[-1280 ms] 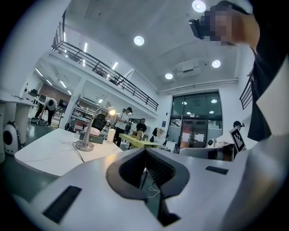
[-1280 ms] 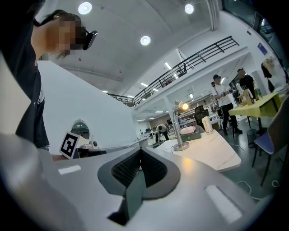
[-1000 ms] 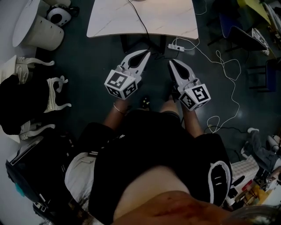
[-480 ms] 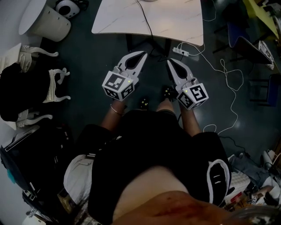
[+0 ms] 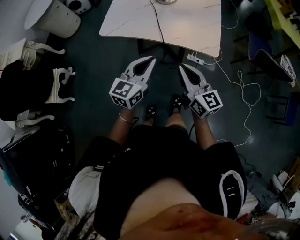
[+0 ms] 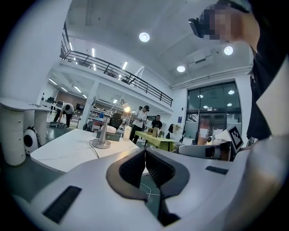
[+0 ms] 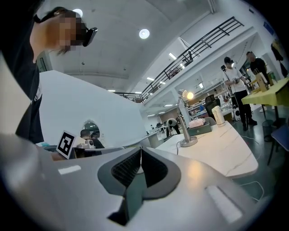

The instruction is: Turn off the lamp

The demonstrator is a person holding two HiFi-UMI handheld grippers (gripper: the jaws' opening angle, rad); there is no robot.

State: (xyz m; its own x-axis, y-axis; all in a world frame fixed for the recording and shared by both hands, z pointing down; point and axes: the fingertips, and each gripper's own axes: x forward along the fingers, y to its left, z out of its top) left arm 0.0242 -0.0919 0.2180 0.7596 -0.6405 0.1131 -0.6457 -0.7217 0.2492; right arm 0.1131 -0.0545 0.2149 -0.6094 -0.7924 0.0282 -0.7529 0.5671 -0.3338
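Observation:
A silver desk lamp [image 6: 104, 135] stands on the white marble table [image 5: 187, 28], and its head is lit [image 6: 127, 108]. The right gripper view shows the same lamp [image 7: 186, 122] glowing, with its black cord running off the round base. In the head view only the base edge [image 5: 166, 1] shows at the top. My left gripper [image 5: 151, 60] and right gripper [image 5: 182, 67] hang side by side in front of the table's near edge, apart from it and well short of the lamp. Both are shut and hold nothing.
A white power strip [image 5: 196, 59] and loose white cables [image 5: 246, 93] lie on the dark floor right of the table. A round white pedestal [image 5: 51, 16] and white chairs [image 5: 58, 89] stand on the left. A yellow-green table [image 6: 156, 136] and several people are beyond.
The table has slid lower in the head view as the person stepped closer. Both grippers have shifted slightly toward its edge and stayed shut.

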